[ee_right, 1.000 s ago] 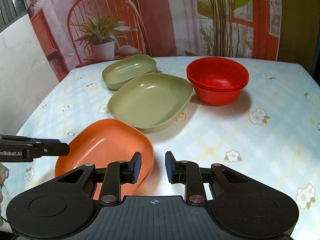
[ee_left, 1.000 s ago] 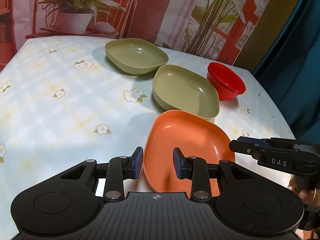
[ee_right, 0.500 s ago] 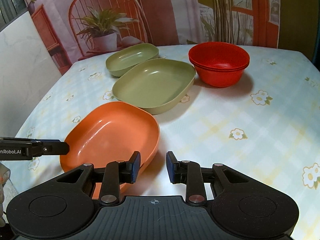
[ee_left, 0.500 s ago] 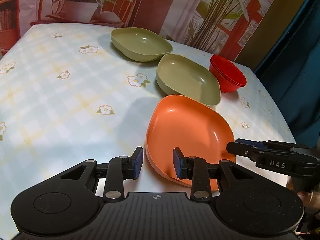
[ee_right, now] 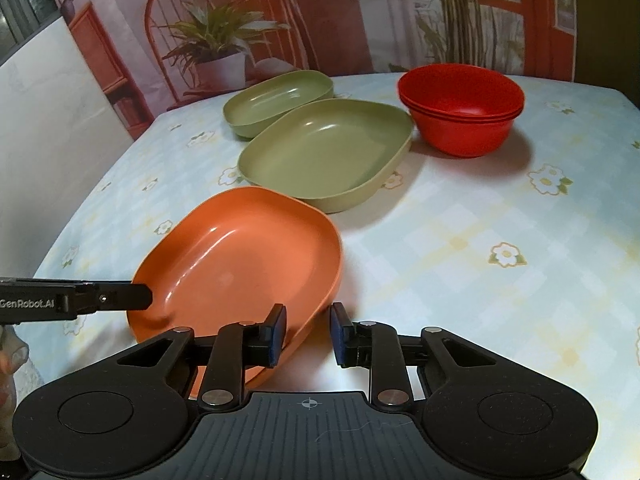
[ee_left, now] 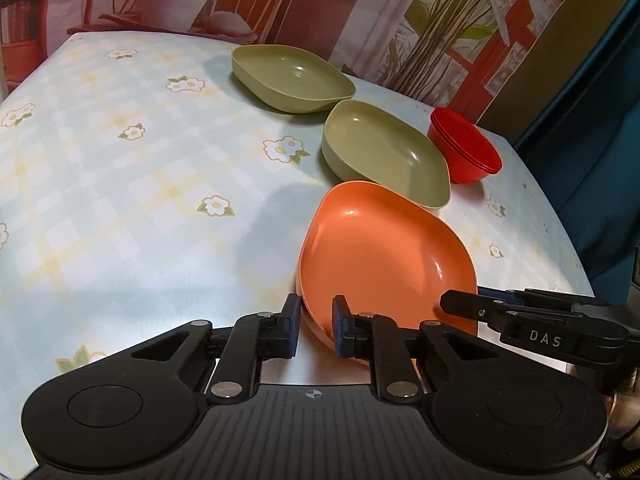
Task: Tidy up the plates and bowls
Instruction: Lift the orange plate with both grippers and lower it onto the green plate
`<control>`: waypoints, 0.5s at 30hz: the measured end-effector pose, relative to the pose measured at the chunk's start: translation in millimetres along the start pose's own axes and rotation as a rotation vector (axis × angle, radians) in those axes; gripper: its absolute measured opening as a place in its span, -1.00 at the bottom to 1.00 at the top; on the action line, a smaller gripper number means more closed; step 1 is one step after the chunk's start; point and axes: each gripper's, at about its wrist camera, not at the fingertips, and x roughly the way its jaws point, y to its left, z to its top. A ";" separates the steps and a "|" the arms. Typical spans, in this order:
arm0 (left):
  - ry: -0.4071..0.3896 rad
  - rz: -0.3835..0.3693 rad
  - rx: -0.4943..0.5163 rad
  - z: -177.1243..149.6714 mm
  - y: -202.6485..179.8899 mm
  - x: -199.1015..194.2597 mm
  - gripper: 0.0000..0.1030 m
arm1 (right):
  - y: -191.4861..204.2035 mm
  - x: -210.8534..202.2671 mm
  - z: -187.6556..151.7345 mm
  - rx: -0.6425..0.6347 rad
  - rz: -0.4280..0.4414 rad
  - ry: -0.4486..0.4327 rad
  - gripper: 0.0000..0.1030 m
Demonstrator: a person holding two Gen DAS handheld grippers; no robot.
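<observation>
orange plate (ee_left: 384, 256): stiff, light, probably slick | take its rim | your left gripper (ee_left: 316, 322) has just closed on near rim | your right gripper (ee_right: 306, 334) straddles rim, contact unclear

Left gripper (ee_left: 316, 326) and right gripper (ee_right: 307, 334): black linkage bodies, blue pads, silver pivot screws, ribbed base with crosshair mark (white "DAS" and "GenRobot.AI" lettering noted).

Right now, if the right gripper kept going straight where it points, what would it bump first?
Probably the orange plate: its near rim sits between the open jaws of the right gripper. Just past that, the table. Depth is hard to judge.
</observation>
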 end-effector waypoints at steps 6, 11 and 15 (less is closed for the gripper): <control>0.001 0.011 0.001 0.0 -2.0 -0.3 -0.65 | -4.8 -0.3 0.3 0.017 0.012 -0.004 -0.59; -0.013 0.015 0.004 0.7 -2.5 -3.0 -0.65 | -4.6 -2.1 1.0 0.016 0.018 -0.012 -0.59; -0.026 0.020 0.014 0.9 -4.6 -6.1 -0.65 | -3.8 -4.8 2.7 0.012 0.020 -0.023 -0.59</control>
